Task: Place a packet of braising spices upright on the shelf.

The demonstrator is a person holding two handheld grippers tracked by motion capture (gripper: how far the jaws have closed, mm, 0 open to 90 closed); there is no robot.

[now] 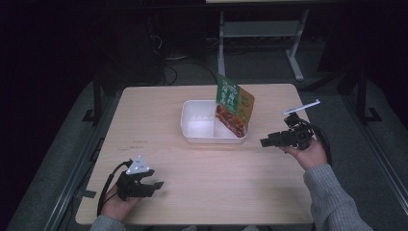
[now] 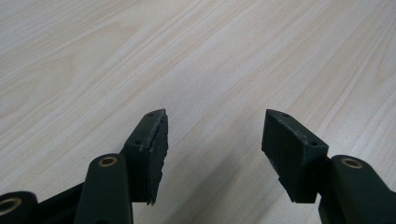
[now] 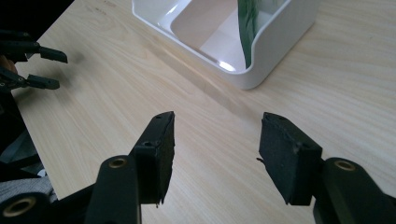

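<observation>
The food packet (image 1: 235, 107) already stands in the white tray (image 1: 192, 126); both grippers' jaws are open and empty.

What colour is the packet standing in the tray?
The packet is green on top, orange below, with a reddish food picture; the tray is white. Best in the high view.
</observation>
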